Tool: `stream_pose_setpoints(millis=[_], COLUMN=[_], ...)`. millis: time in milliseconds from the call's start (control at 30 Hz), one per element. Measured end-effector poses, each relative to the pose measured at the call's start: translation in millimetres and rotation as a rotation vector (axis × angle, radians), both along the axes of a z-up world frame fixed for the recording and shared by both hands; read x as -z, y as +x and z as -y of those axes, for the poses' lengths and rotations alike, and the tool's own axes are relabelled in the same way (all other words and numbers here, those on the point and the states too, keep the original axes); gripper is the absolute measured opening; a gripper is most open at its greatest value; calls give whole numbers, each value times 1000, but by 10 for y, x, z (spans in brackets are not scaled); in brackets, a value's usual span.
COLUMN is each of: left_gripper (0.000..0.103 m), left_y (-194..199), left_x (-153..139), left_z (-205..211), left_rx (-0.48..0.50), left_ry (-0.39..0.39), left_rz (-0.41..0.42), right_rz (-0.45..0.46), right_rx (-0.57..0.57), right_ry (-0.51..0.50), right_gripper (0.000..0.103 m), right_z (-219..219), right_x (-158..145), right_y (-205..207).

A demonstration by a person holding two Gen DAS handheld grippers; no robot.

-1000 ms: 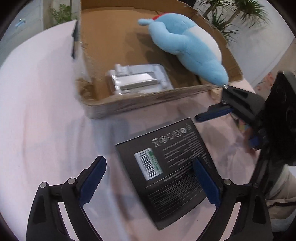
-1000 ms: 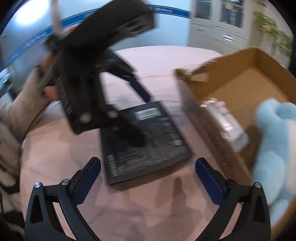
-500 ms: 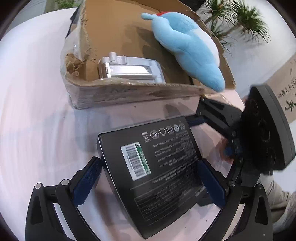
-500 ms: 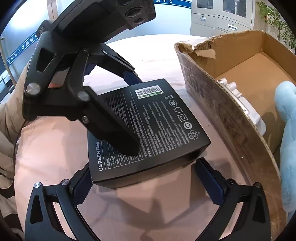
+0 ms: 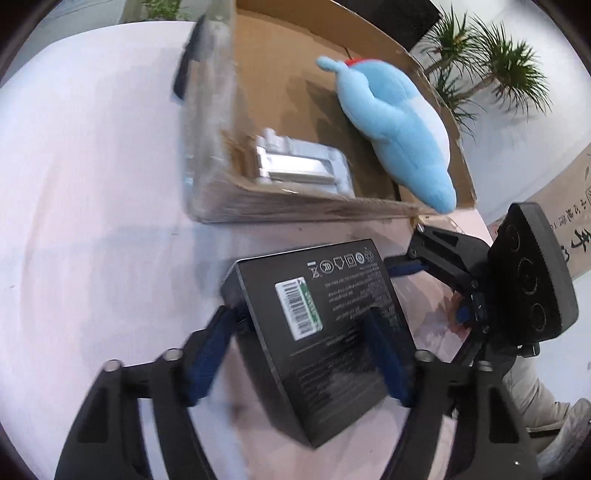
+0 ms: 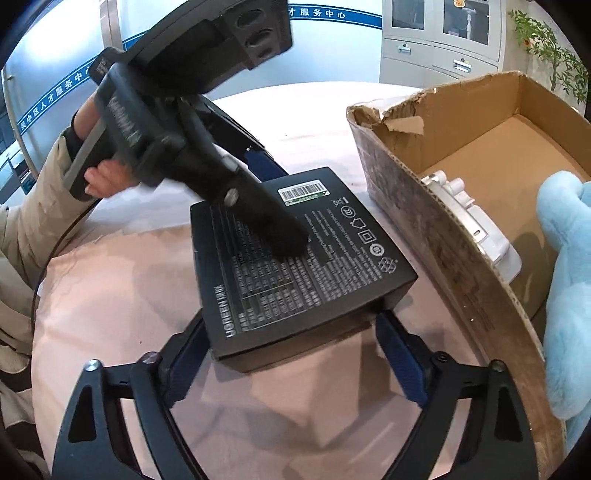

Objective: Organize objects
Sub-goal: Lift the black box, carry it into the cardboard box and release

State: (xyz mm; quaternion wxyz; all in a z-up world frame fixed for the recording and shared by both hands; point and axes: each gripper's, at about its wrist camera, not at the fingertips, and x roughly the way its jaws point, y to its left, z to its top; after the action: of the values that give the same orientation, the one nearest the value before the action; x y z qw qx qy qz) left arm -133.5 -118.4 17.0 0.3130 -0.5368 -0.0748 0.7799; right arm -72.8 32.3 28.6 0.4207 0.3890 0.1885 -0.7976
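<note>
Both grippers have just been closing on the flat black printed carton point(image 5: 325, 332) beside the open cardboard box point(image 6: 454, 258) — the left gripper point(image 5: 303, 354) apparently clamping it, the right gripper point(image 6: 291, 354) flanking its corner, contact unclear — so a lift into the box looks near

I judged the site to be an office or public service centre rather than a home. Behind my right camera ran a pale wall point(image 6: 236, 55) carrying a blue band point(image 6: 332, 14) with white Chinese lettering, and next to it grey metal filing cabinets point(image 6: 439, 40) with glazed upper doors. Potted palms point(image 5: 491, 66) stood against a white wall. The work surface was a round table point(image 5: 92, 184) under a pale cloth.
</note>
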Motion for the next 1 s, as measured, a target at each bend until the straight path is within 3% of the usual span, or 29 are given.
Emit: stream_pose_setpoints(millis=[67, 100, 300, 433, 700, 767, 1000], left_gripper=[60, 60, 60, 60, 60, 60, 60], left_y=[-49, -63, -68, -26, 14, 47, 173], left_x=[-15, -9, 12, -85, -258, -331, -670], left_z=[47, 48, 39, 43, 66, 104, 74], left_rx=[-13, -12, -14, -19, -22, -25, -25], left_ry=[9, 11, -7, -37, -26, -21, -23], left_rz=[13, 18, 2, -44, -95, -111, -208], right_rz=[-9, -10, -9, -31, -74, -93, -172], right_rx=[-1, 2, 13, 13, 9, 9, 6], right_ry=[2, 1, -2, 7, -12, -16, -35], right_gripper=[70, 70, 70, 69, 68, 68, 68], right_z=[66, 81, 188, 290, 321, 273, 117], right_x=[-6, -15, -31, -84, -279, -362, -484], right_y=[16, 9, -101, -130, -186, 105, 187])
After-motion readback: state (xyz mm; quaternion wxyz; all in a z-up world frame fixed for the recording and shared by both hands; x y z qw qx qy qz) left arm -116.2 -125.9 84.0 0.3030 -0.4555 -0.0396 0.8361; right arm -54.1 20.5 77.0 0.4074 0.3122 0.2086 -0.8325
